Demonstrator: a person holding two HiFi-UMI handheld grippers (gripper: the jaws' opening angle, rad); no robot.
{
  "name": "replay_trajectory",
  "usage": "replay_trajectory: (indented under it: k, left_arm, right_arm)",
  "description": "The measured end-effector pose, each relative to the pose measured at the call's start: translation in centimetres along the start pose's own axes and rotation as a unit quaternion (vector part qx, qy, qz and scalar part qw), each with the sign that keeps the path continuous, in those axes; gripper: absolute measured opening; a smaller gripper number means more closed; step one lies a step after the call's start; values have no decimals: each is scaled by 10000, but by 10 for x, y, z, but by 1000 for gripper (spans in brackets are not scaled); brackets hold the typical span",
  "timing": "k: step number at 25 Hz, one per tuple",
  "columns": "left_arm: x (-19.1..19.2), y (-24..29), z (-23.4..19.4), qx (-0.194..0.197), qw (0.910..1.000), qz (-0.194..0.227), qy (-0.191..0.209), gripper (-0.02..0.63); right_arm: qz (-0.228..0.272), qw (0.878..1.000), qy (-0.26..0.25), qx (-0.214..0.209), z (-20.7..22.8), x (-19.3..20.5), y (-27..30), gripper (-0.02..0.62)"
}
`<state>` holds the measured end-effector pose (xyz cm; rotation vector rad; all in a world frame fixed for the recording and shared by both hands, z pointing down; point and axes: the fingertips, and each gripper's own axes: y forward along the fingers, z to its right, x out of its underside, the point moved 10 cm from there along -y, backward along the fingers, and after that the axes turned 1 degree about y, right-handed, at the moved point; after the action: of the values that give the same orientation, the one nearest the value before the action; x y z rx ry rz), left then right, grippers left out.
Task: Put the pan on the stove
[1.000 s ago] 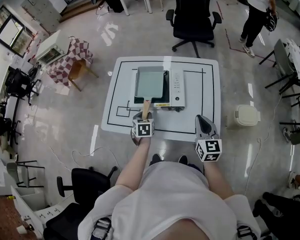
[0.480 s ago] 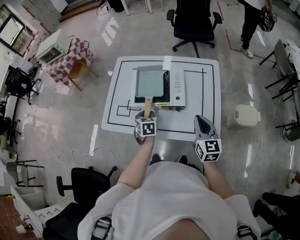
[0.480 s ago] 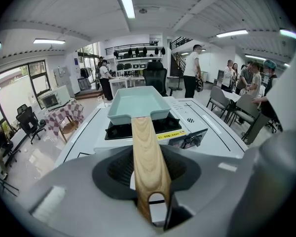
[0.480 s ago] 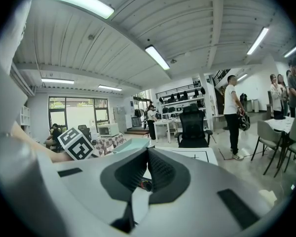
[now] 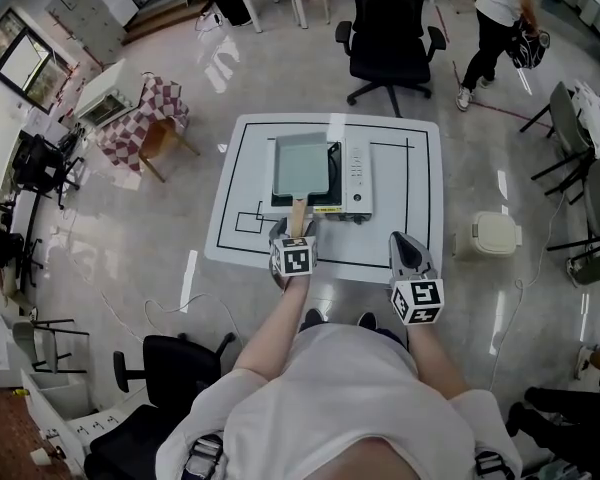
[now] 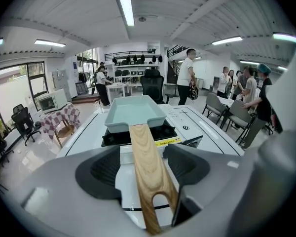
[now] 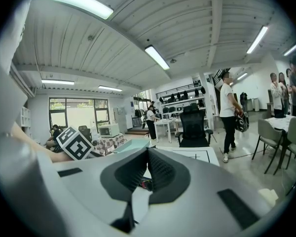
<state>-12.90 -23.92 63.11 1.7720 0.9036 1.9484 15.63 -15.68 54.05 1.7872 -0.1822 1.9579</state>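
A pale teal rectangular pan (image 5: 302,163) rests on the burner of a white portable stove (image 5: 352,176) on the white table (image 5: 420,168). Its wooden handle (image 5: 298,213) points toward me. My left gripper (image 5: 294,232) is at the handle's end. In the left gripper view the handle (image 6: 149,177) lies between the jaws of the left gripper (image 6: 144,169), which are opening, with gaps on both sides. The pan (image 6: 133,111) sits level on the stove (image 6: 187,127). My right gripper (image 5: 410,242) hovers at the table's near edge, empty, and in its own view the right gripper (image 7: 147,154) has its pads together.
A black office chair (image 5: 388,28) stands beyond the table, and a person (image 5: 495,18) walks at the back right. A white bin (image 5: 494,233) is on the floor to the right. A checked-cloth chair (image 5: 145,118) stands left, another black chair (image 5: 165,368) near left.
The left gripper has shifted slightly right and forward along the handle. The pan has stayed on the stove. The person at the back has stepped to the left.
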Motion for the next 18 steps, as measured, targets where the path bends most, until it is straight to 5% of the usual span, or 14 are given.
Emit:
replay_trajectory:
  k: [11, 18]
  left_arm:
    - [-3, -12, -3, 165, 9996, 181, 135, 342]
    - [-17, -42, -15, 258, 9942, 1046, -50, 345]
  right_arm:
    - [4, 10000, 33, -9, -2, 0, 3, 8]
    - [12, 10000, 29, -1, -5, -1, 6, 8]
